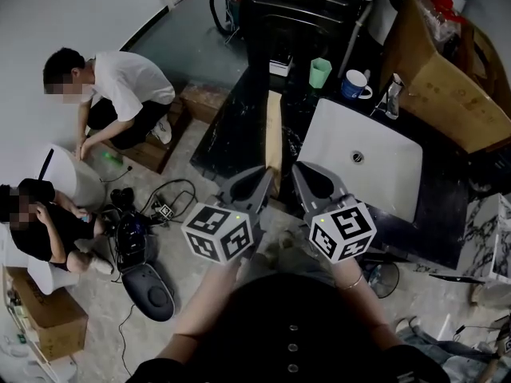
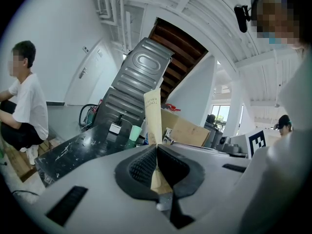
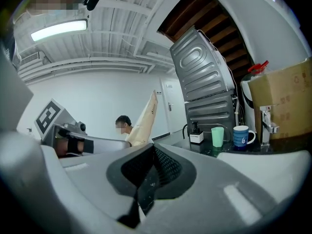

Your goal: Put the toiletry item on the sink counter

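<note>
A long tan toothbrush box (image 1: 274, 134) stands between the jaws of my left gripper (image 1: 267, 175), which is shut on its lower end. In the left gripper view the toothbrush box (image 2: 153, 118) rises upright out of the closed pads of the left gripper (image 2: 156, 149). It hovers over the near edge of the black sink counter (image 1: 239, 126), left of the white basin (image 1: 399, 182). My right gripper (image 1: 300, 171) is beside it, shut with nothing in it. The right gripper view shows the right gripper (image 3: 153, 149) and the toothbrush box (image 3: 145, 117) leaning to its left.
A green cup (image 1: 320, 72), a blue mug (image 1: 354, 84) and a faucet (image 1: 392, 96) stand at the counter's back. A big cardboard box (image 1: 451, 90) sits at the right. Two people (image 1: 120, 86) crouch on the floor at the left, amid cables and gear (image 1: 136, 234).
</note>
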The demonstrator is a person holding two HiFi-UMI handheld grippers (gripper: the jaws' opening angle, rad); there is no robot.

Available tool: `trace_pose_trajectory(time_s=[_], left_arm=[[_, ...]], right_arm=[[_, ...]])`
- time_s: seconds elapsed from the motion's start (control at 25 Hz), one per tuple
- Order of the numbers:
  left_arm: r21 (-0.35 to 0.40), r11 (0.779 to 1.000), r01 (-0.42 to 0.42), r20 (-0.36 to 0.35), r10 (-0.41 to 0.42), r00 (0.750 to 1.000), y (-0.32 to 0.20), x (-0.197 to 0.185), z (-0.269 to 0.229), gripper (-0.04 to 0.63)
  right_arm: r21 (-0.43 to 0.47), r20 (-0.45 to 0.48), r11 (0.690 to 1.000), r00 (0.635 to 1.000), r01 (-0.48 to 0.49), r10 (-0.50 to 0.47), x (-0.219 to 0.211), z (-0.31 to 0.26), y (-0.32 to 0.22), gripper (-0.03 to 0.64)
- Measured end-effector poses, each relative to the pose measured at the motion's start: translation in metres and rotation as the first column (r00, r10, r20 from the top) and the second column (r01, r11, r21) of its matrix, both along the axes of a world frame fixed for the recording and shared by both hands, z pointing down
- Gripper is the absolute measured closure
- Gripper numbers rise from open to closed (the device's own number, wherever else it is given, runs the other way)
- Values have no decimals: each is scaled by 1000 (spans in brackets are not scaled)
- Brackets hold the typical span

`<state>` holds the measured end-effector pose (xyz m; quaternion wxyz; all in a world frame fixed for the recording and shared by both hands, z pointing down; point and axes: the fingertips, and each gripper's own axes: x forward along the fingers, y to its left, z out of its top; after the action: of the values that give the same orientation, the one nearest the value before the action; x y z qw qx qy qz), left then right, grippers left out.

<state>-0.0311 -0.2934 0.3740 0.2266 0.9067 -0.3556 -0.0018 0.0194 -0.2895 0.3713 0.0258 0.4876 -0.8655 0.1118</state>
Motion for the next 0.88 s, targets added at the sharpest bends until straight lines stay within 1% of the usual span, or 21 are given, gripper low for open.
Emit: trace_pose_trajectory(time_s=[0.2, 0.52, 0.88], left_arm=[[-10, 999, 32, 9, -32, 999, -17, 1, 2, 583], [-47, 995, 85, 22, -84, 996, -40, 2, 15, 583], [-106, 987, 122, 51, -117, 992, -53, 4, 36, 583]], right_arm=[[-13, 9, 1000, 1000, 26, -25, 4, 3, -17, 614], [-44, 26, 998, 999, 45, -44, 16, 14, -38, 614], [-91, 38, 993, 997, 73, -70, 22, 29, -51, 613]])
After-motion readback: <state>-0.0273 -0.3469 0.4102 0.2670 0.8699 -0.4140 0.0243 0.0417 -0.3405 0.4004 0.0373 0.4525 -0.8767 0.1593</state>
